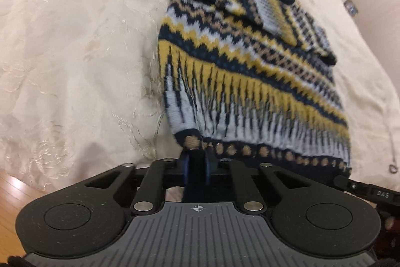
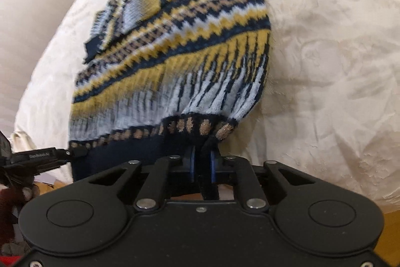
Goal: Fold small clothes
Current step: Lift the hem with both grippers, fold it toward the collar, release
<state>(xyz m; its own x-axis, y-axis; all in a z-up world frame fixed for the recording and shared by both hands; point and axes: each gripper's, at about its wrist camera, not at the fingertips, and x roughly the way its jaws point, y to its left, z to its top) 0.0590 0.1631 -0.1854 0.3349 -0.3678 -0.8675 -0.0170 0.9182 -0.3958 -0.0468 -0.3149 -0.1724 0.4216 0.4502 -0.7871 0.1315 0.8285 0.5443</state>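
Spread over a cream, wrinkled quilted bedspread (image 1: 75, 46): a small knitted sweater in zigzag bands of navy, mustard yellow, pale blue and tan (image 1: 250, 61), sleeves folded in over the chest, collar end farthest from both cameras. Nearest, its dark navy hem band dotted with tan (image 2: 195, 126), bunched and lifted slightly off the cover at two corners. Clamped on the hem's left corner, the black left gripper (image 1: 196, 154), blue pads pressed together with a dark fold of knit pinched between. Clamped likewise on the right corner, the black right gripper (image 2: 202, 154), a narrow strip of navy fabric caught between its blue pads (a slim gap visible, filled by cloth). Hem stretched between the two grips, each tool's tip showing at the edge of the other's view. Pale wooden floor (image 1: 15, 189) below the bed edge; edges of the knit blurred.
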